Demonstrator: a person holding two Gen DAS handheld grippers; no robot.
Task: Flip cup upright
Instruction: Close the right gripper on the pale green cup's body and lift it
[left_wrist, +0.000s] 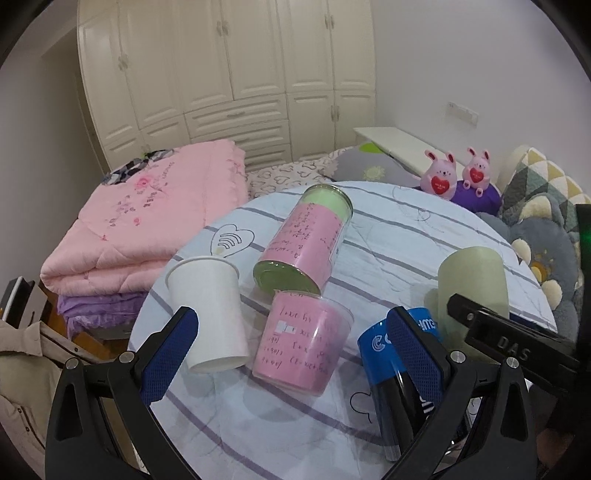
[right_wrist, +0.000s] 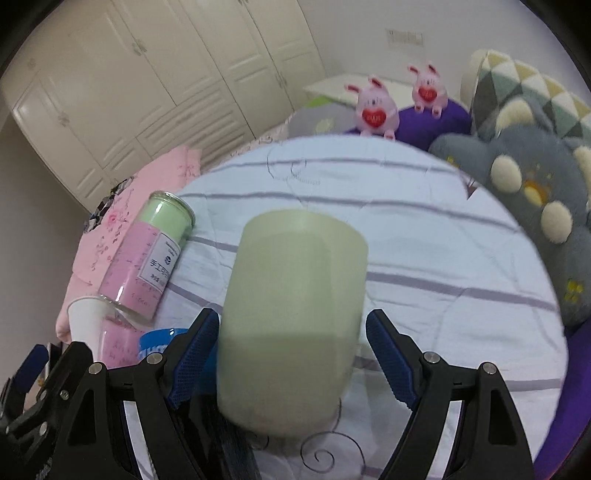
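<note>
Round table (left_wrist: 388, 236), striped cloth, crowded with containers. Green cup (right_wrist: 291, 317) stands mouth-down near the right edge, closed base on top.

Right gripper (right_wrist: 291, 354) straddles the cup, jaws wide. Left pad looks to touch the wall or nearly so; right pad stands clear, cloth visible in the gap. Nothing gripped. The view is blurred, so contact on the left side is uncertain.

Left gripper (left_wrist: 291, 347) hangs over the table's near side, jaws wide, holding nothing. Between its fingers: a pink cup (left_wrist: 303, 339) and a white cup (left_wrist: 210, 314), both mouth-down. Blue can (left_wrist: 399, 369) lies behind its right finger. Tall pink jar (left_wrist: 306, 243) lies on its side further back.

Step in hand, as I judge it: approach done, grasp not yet made. Next move calls for closing squarely on the green cup, lifting it off the cloth, then turning the wrist half over and setting it down mouth-up. The blue can sits close by, so the swing needs room.
</note>
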